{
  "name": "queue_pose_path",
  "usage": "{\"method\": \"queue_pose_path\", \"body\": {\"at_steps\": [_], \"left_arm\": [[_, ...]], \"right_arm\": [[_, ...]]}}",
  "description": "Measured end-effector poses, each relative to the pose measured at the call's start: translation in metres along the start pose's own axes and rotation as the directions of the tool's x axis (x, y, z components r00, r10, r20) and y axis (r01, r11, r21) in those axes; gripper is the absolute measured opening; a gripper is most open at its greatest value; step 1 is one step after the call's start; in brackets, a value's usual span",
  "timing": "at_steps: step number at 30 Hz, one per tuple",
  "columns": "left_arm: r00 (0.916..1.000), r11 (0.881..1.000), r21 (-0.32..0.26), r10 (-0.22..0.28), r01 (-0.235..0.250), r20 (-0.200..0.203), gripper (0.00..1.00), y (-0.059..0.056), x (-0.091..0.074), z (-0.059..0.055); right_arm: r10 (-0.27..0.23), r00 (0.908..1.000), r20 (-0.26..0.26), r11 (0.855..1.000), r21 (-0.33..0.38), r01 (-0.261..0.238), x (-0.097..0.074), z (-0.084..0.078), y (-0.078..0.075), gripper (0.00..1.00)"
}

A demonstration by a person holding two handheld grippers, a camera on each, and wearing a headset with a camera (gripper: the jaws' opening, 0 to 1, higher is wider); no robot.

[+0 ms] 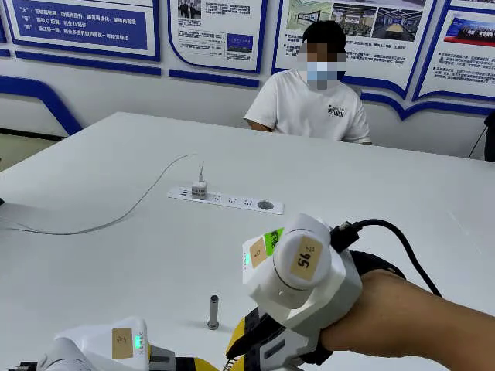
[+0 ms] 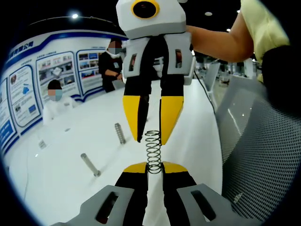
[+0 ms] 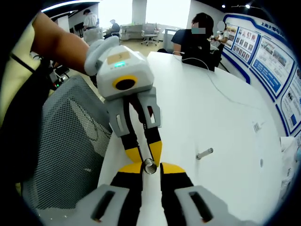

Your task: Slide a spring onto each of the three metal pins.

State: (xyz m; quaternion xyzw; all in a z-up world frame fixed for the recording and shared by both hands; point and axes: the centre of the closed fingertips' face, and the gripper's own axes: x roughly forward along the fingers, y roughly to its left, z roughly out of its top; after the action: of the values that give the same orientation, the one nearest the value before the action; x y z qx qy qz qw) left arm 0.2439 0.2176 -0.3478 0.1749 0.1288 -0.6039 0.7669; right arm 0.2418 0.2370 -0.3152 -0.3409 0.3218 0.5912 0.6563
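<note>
Spring (image 2: 154, 151) is strung between both grippers: left gripper (image 2: 154, 168) pinches its near end, right gripper (image 2: 152, 139) flanks the far end, clamped or not I cannot tell. Bare pin (image 2: 89, 165) at nine o'clock. Best to free one end and align the coil squarely over it.

The spring (image 2: 153, 151) is bright coiled metal wire, the pin (image 2: 89, 165) at its 8 o'clock smooth dull-grey metal, the surface (image 2: 51, 165) smooth faintly glossy white, and the left claw (image 2: 154, 168) and right claw (image 2: 151, 140) glossy white plastic with matt yellow-and-black tips.
</note>
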Motion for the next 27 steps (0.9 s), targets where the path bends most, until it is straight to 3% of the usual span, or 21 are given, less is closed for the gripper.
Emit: {"method": "queue_pose_path", "body": {"at_steps": [14, 27], "left_arm": [[0.9999, 1.0, 0.002, 0.004, -0.004, 0.014, 0.11, 0.001, -0.001, 0.003], [0.9992, 1.0, -0.014, 0.015, -0.014, 0.038, 0.11, 0.003, 0.0, 0.008]], "right_arm": [[0.025, 0.9994, -0.023, 1.0, 0.016, -0.024, 0.01, -0.004, 0.002, 0.15], [0.021, 0.9996, -0.02, 1.0, 0.023, -0.021, 0.009, -0.004, 0.0, 0.12]]}}
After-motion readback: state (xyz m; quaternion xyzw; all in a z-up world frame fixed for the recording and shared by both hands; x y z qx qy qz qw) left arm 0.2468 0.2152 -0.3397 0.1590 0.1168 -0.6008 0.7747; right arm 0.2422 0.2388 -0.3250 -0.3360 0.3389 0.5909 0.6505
